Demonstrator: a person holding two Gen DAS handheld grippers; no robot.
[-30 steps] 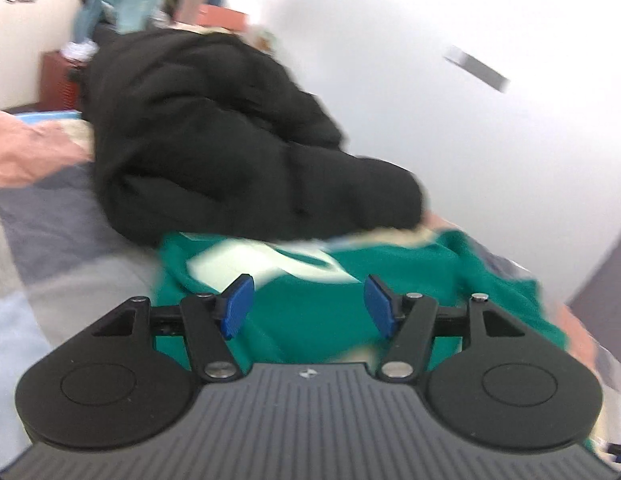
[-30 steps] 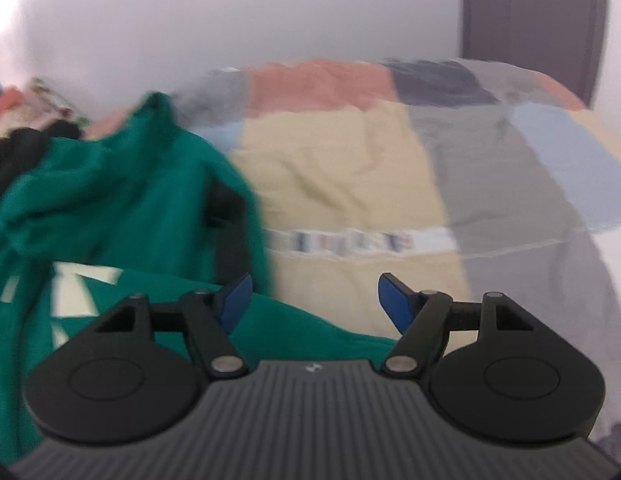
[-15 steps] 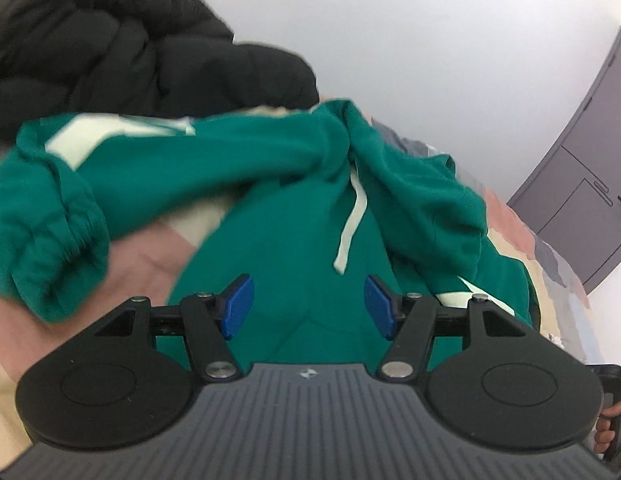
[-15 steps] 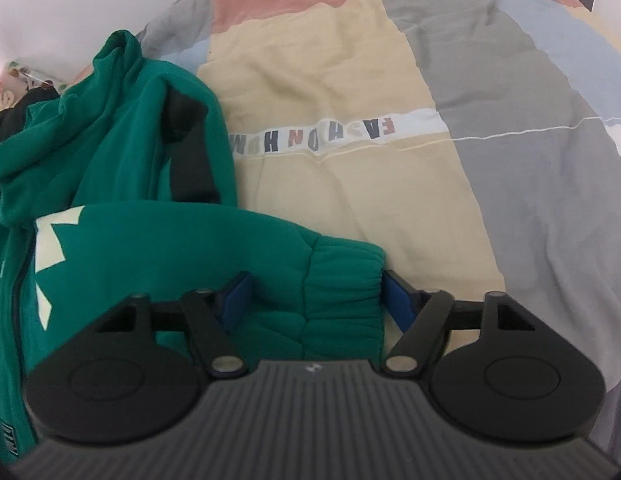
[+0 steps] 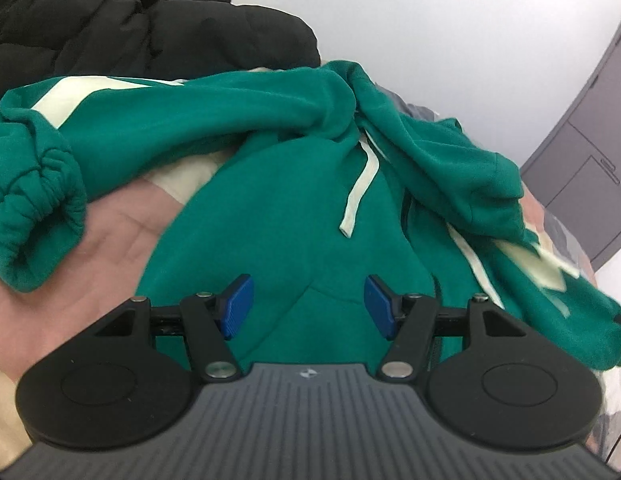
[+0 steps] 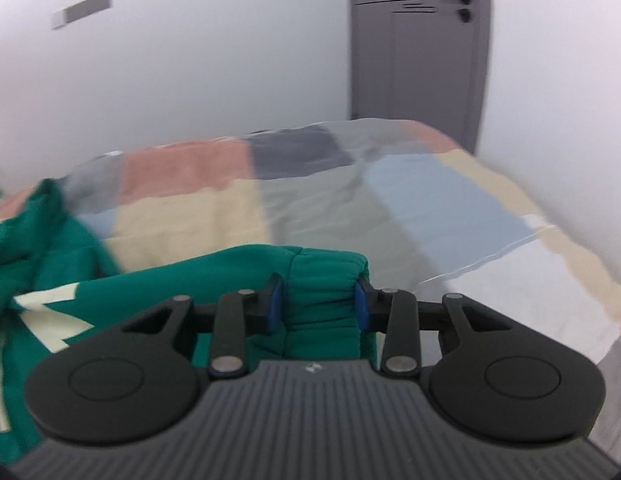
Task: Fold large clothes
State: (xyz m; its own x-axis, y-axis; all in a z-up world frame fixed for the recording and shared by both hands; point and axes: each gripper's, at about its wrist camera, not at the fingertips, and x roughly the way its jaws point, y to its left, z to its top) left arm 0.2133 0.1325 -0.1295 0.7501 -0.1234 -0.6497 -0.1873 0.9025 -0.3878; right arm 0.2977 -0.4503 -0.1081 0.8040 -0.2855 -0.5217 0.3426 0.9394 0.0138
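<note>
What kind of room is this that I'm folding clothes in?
Most likely a bedroom. A bed covered by a patchwork quilt in pastel blocks fills the floor space, a grey panelled door stands past its far end, and a green hooded sweatshirt and black puffer jacket lie on it.

Green hoodie (image 5: 294, 216) with cream drawstring lies rumpled on the bed.

A deep green hoodie (image 5: 302, 248) is marked with cream stripes, and a cream drawstring (image 5: 360, 188) is seen on it. A plain black puffer jacket (image 5: 122, 20) is shown behind. The bedspread (image 6: 410, 208) is patterned in salmon, beige, grey, pale blue and navy patches. The door (image 6: 418, 48) is coloured grey.
</note>
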